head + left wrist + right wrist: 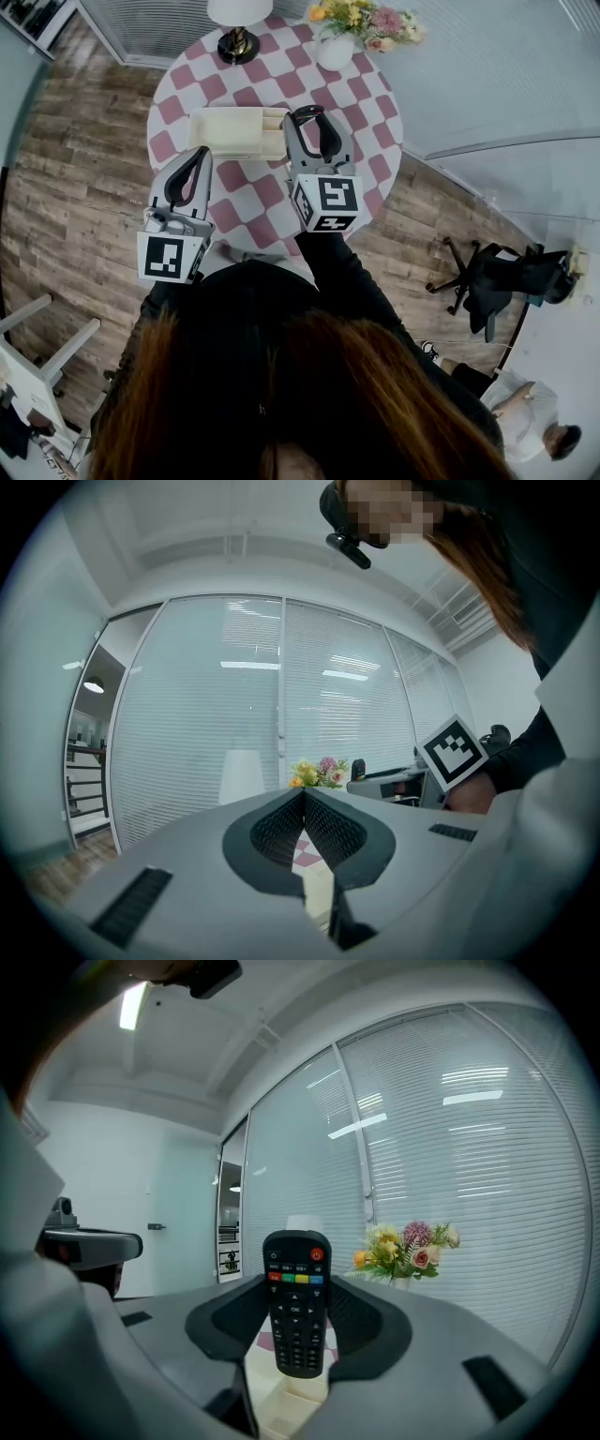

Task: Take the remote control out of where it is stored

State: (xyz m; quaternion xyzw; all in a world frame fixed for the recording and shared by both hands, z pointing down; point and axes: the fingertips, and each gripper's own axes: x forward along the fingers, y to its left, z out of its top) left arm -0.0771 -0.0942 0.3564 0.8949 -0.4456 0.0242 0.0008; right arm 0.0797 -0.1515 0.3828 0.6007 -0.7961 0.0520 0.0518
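Right gripper [298, 1321] clamped, jaws wide, on an upright black plastic remote control [296, 1288], above cream rectangular open box [239, 131] on pink-and-white checked round surface [370, 122]. Button legends apparently too small to read. Left gripper [304, 808] closed, empty.

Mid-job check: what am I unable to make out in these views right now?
- Head view: the remote control cannot be picked out among the right tongs; only the right gripper view shows it.
- Head view: the inside of the box is partly covered by the right tongs, too small to judge.
- Head view: the lamp is cut off by the top edge.
- Right gripper view: button print too small to read.
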